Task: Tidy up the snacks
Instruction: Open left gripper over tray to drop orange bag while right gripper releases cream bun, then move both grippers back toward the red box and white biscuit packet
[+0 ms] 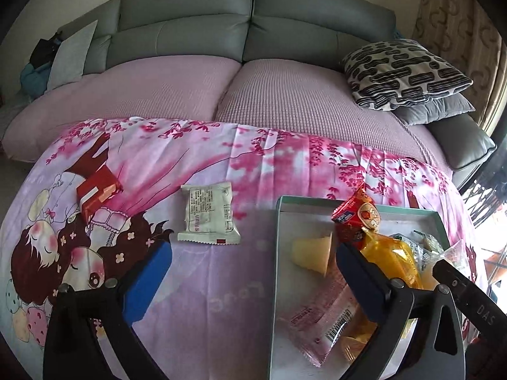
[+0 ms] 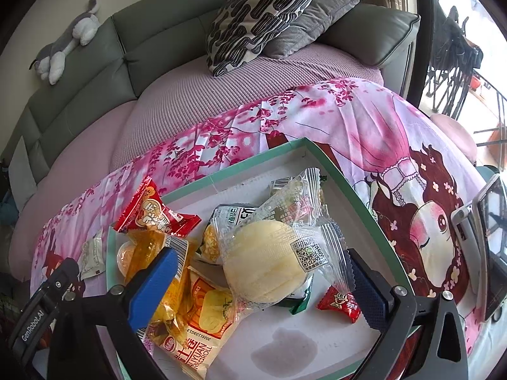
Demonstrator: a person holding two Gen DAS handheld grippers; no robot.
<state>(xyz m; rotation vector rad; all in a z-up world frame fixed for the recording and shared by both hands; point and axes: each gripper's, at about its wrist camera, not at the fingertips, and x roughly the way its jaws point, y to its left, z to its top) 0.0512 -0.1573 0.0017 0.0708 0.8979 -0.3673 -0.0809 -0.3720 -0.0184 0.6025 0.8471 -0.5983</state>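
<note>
nearest the left wrist lens, the left gripper (image 1: 253, 266) stands with its jaws wide apart and nothing between them but the printed cloth (image 1: 206, 285). its blue pad (image 1: 149, 281) hangs over the cartoon print, while the dark pad sits over the near left part of the green-rimmed tray (image 1: 276, 218), above a pink wrapped snack (image 1: 320, 323). two snacks lie loose on the cloth, outside the tray: a white packet (image 1: 207, 213) just beyond the open jaws, slightly left of centre, and a red box (image 1: 98, 196) farther left, well apart from the tray. the white packet looks like the sensible next pick. to take it well, bring the jaws forward so the pads straddle its short sides, press low onto the cloth, then close on the packet body rather than its crimped edge.

in the right wrist view, the right gripper (image 2: 263, 281) is likewise spread open, clamped on nothing. a round pale bun in clear wrap (image 2: 263, 269) rests in the tray between its pads, though i cannot tell whether either pad touches the wrapper. around it sit a yellow roll packet (image 2: 202, 319), a red pouch (image 2: 152, 212) leaning on the tray's far left rim, and a small red candy (image 2: 340, 304). a phone (image 2: 494, 247) stands just beyond the tray's right side.
</note>
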